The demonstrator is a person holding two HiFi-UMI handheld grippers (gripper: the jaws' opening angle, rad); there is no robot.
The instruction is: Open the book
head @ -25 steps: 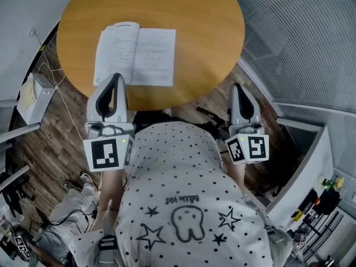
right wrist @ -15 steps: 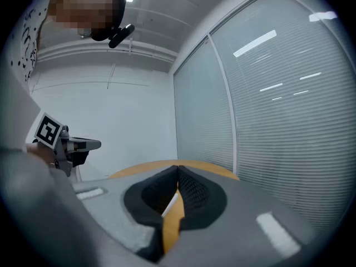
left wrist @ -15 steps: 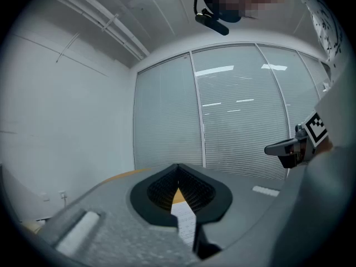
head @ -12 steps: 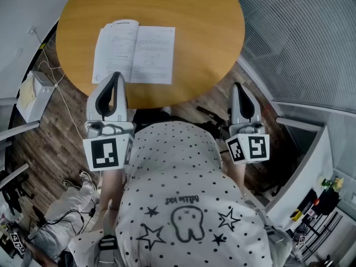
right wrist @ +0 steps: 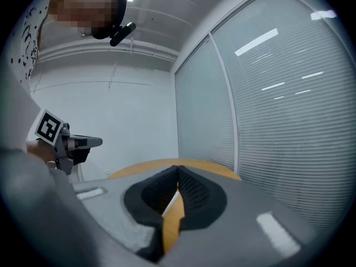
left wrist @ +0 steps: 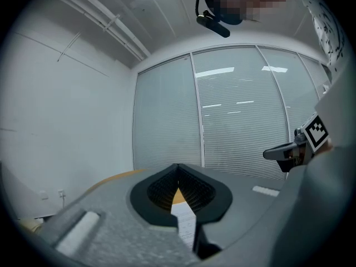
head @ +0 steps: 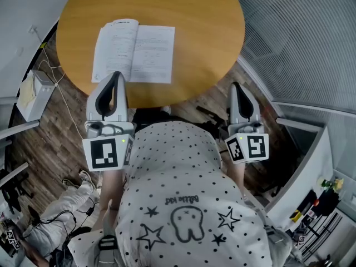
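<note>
The book (head: pixel 134 53) lies open and flat on the left part of the round wooden table (head: pixel 200 32), white printed pages up. My left gripper (head: pixel 115 77) hovers at the table's near edge, just short of the book's near edge, shut with nothing in it. My right gripper (head: pixel 237 86) hangs off the table's near right rim, also shut and empty. In the left gripper view the jaws meet at the tip of my left gripper (left wrist: pixel 178 167), and a strip of the book's page (left wrist: pixel 184 218) shows below it. In the right gripper view my right gripper (right wrist: pixel 178 168) is closed over the tabletop (right wrist: pixel 172 218).
A person in a dotted shirt (head: pixel 183 193) fills the lower head view. A white box (head: pixel 33 96) and cables lie on the wooden floor at left. Glass walls with blinds (head: pixel 300 43) stand to the right.
</note>
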